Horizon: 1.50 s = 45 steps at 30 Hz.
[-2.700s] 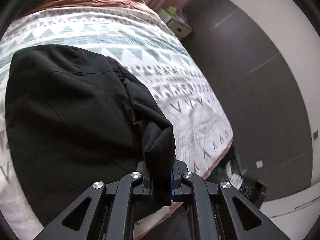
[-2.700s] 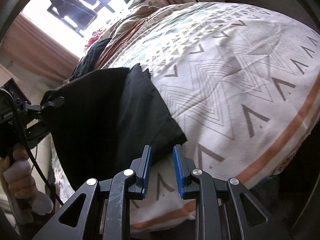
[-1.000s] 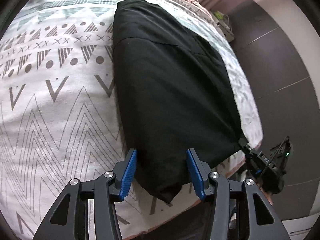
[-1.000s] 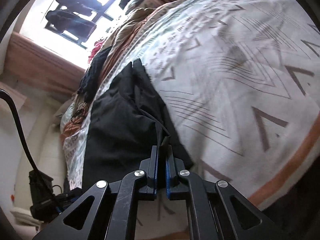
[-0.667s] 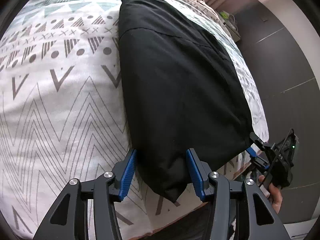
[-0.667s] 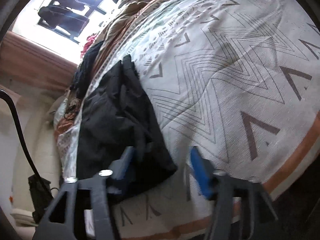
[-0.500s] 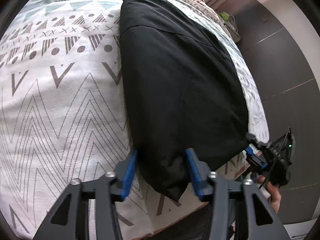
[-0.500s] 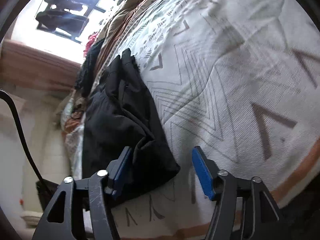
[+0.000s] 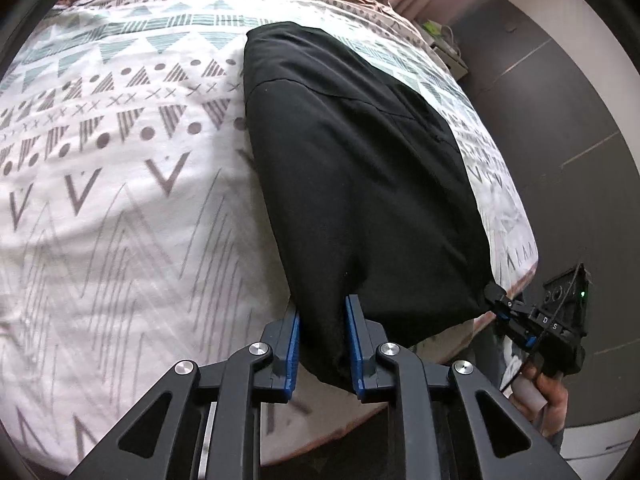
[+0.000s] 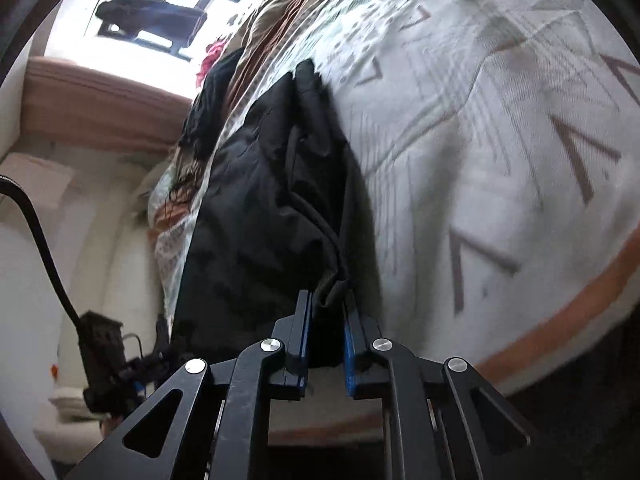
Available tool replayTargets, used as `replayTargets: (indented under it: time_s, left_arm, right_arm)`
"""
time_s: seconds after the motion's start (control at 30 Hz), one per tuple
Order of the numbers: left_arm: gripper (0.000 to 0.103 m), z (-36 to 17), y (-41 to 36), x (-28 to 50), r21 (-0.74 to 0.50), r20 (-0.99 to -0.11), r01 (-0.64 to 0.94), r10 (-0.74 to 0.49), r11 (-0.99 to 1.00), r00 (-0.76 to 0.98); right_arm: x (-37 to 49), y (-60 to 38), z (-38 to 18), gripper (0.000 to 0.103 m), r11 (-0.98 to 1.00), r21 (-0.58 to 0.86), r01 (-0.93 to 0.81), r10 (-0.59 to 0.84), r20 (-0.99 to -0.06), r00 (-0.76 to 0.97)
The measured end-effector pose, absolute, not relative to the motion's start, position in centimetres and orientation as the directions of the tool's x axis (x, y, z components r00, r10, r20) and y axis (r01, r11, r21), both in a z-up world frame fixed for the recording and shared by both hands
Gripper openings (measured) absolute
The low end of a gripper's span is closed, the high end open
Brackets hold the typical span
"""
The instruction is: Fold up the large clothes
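A black garment lies folded lengthwise on the patterned bedspread, reaching from mid-bed to the near edge. My left gripper is shut on its near left corner. In the right wrist view the same black garment looks bunched, and my right gripper is shut on its other near corner. The right gripper also shows in the left wrist view, pinching the garment's right corner at the bed edge.
The bed's orange-trimmed edge runs close below both grippers. Rumpled blankets and other clothes lie at the head of the bed under a bright window. A dark floor and a small bedside cabinet lie to the right.
Both grippers were open around the garment's near corners and have closed on them. The right gripper had let go of the cloth before this and moved in to grip again.
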<state>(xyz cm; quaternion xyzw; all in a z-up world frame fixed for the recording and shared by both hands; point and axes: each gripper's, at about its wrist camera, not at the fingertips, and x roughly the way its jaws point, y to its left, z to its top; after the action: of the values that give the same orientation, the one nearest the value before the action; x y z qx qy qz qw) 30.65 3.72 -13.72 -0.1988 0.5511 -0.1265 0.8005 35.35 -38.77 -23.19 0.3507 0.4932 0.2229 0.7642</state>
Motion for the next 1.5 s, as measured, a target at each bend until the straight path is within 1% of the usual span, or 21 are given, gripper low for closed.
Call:
replayTargets:
  time_s: [0.13,0.3,0.37,0.4,0.43,0.5,0.53,0.57,0.6,0.63,0.67,0.7,0.73,0.8,0.87,1.1,1.5]
  left_arm:
    - [0.022,-13.9,4.9,29.0,-0.463,-0.837,-0.014,-0.432,0.886,0.335]
    - [0.026,-14.4,5.7,28.0,-0.476,-0.837,-0.018,-0.447,0.879,0.314]
    - [0.03,-14.6,6.0,28.2,-0.477,-0.841,-0.025,-0.449,0.878,0.303]
    - [0.031,-14.8,6.2,28.3,-0.484,-0.84,-0.034,-0.453,0.875,0.298]
    - [0.035,-15.0,6.3,28.7,-0.489,-0.84,-0.045,-0.456,0.871,0.295]
    - [0.042,-15.1,7.0,29.1,-0.503,-0.833,-0.078,-0.459,0.86,0.308]
    - [0.047,-15.1,7.3,29.3,-0.506,-0.831,-0.092,-0.456,0.858,0.318]
    - [0.053,-15.0,7.6,29.6,-0.509,-0.828,-0.103,-0.453,0.854,0.33]
    - [0.055,-14.9,7.9,29.9,-0.511,-0.825,-0.109,-0.45,0.853,0.343]
    - [0.059,-14.8,7.9,30.0,-0.51,-0.824,-0.112,-0.446,0.853,0.35]
    - [0.059,-14.7,8.1,30.5,-0.506,-0.824,-0.119,-0.439,0.854,0.358]
    - [0.059,-14.7,8.2,30.8,-0.504,-0.825,-0.125,-0.434,0.854,0.361]
    - [0.059,-14.8,8.3,31.1,-0.504,-0.825,-0.128,-0.432,0.854,0.363]
    - [0.059,-14.9,8.6,32.1,-0.505,-0.824,-0.139,-0.428,0.852,0.37]
    - [0.059,-15.1,8.5,33.0,-0.508,-0.823,-0.149,-0.427,0.848,0.375]
    - [0.059,-16.0,9.1,36.7,-0.513,-0.821,-0.161,-0.428,0.843,0.377]
    - [0.059,-17.8,9.2,42.8,-0.533,-0.809,-0.164,-0.443,0.83,0.388]
  right_arm:
    - [34.0,-37.7,-23.1,0.014,0.671,0.741,-0.021,0.694,-0.618,0.369]
    - [32.7,-37.2,-23.2,0.014,0.69,0.722,-0.05,0.696,-0.644,0.316]
    - [32.7,-37.1,-22.9,0.015,0.709,0.701,-0.069,0.686,-0.664,0.298]
    - [32.9,-37.1,-22.7,0.02,0.726,0.684,-0.07,0.671,-0.681,0.293]
    - [32.9,-37.4,-22.5,0.024,0.737,0.673,-0.066,0.659,-0.692,0.295]
    - [33.4,-38.1,-21.9,0.041,0.767,0.64,-0.048,0.618,-0.717,0.323]
    - [33.4,-38.5,-21.6,0.045,0.773,0.633,-0.046,0.608,-0.718,0.339]
    - [33.6,-38.9,-21.3,0.052,0.775,0.63,-0.043,0.601,-0.716,0.355]
    - [33.8,-39.4,-21.2,0.06,0.776,0.63,-0.039,0.598,-0.714,0.365]
    - [34.3,-39.7,-20.9,0.064,0.777,0.628,-0.034,0.592,-0.712,0.377]
    - [34.6,-40.0,-20.8,0.07,0.778,0.627,-0.031,0.589,-0.712,0.383]
    - [34.7,-40.3,-20.8,0.074,0.778,0.628,-0.029,0.588,-0.711,0.387]
    - [35.1,-40.4,-20.7,0.076,0.774,0.633,-0.027,0.591,-0.705,0.391]
    - [35.7,-40.8,-20.5,0.082,0.761,0.649,-0.032,0.604,-0.689,0.4]
    - [36.5,-40.8,-20.4,0.085,0.761,0.648,-0.035,0.603,-0.687,0.405]
    - [40.5,-39.2,-21.0,0.085,0.76,0.649,-0.045,0.614,-0.693,0.379]
    - [47.7,-36.2,-22.9,0.085,0.714,0.695,-0.081,0.683,-0.667,0.296]
